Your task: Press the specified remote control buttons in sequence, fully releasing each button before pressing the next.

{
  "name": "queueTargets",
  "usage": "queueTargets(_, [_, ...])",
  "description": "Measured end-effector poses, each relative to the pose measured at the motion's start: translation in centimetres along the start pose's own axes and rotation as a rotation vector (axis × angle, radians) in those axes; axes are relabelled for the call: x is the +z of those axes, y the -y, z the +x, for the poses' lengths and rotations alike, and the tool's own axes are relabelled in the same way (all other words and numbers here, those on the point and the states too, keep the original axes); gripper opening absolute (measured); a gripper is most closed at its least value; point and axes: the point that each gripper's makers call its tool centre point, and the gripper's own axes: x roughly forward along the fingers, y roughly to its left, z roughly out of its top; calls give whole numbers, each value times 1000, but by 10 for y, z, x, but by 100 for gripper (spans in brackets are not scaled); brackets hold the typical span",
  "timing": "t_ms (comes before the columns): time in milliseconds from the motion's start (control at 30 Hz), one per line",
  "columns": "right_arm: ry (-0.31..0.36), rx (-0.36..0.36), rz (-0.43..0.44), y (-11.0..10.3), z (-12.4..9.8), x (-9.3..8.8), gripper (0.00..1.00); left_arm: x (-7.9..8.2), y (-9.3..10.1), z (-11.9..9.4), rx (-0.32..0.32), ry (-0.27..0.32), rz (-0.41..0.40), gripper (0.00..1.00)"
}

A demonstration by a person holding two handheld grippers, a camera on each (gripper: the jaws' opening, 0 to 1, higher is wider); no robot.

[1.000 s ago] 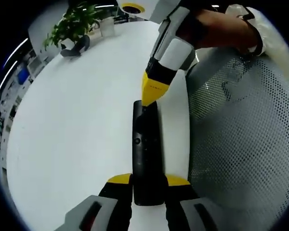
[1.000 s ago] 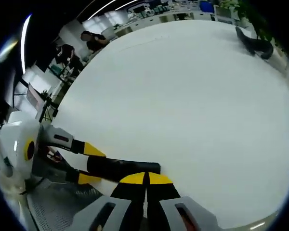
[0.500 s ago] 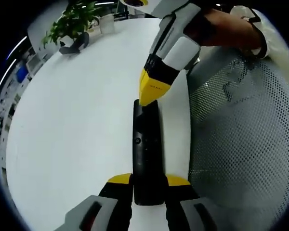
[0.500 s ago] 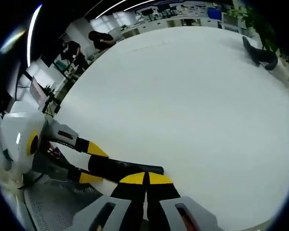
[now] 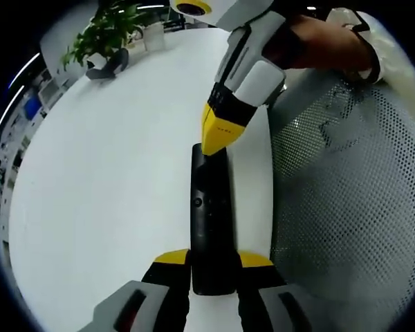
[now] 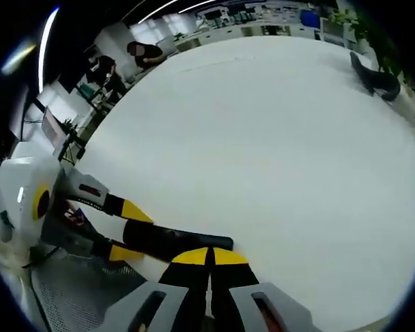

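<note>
A slim black rectangular remote control [image 5: 211,221] lies flat on the broad white round table [image 5: 104,187], close to the table's edge beside a grey perforated mesh chair back [image 5: 353,207]. The left gripper [image 5: 213,266] grasps the near end of the remote, one yellow-tipped jaw pressed to each long side. In the left gripper view, the right gripper [image 5: 218,138] comes down from above the remote's far end, its two yellow tips pressed together into a single wedge with the point at the remote's top face; whether it touches a button cannot be told. A person's hand [image 5: 318,45] holds that gripper's white and grey body. In the right gripper view the right gripper [image 6: 209,257] shows its jaws clenched with no gap between the yellow tips, and the remote [image 6: 176,241] lies just beyond them, pinched at its other end by the left gripper [image 6: 124,232]. Far across the table from the remote stand a leafy green potted plant [image 5: 104,34] and a dark curved object [image 5: 109,66] beside it. Beyond the table's far rim from the remote, a seated person [image 6: 142,55] is among office desks.
</note>
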Motion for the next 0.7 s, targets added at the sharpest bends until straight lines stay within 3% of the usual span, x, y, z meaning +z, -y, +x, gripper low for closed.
queueTargets(67, [6, -3, 5, 1, 0, 1, 0, 0, 0, 0, 0, 2, -2, 23])
queueTargets(200, [34, 27, 112, 5, -1, 2, 0, 1, -1, 1, 1, 9, -14, 23])
queueTargets(400, [34, 10, 102, 5, 0, 3, 0, 1, -1, 1, 0, 9, -20, 23])
queueTargets(567, [38, 33, 150, 5, -1, 2, 0, 1, -1, 1, 7, 10, -26, 23])
queueTargets(700, [27, 21, 109, 3, -1, 2, 0, 1, 0, 1, 9, 20, -37, 23])
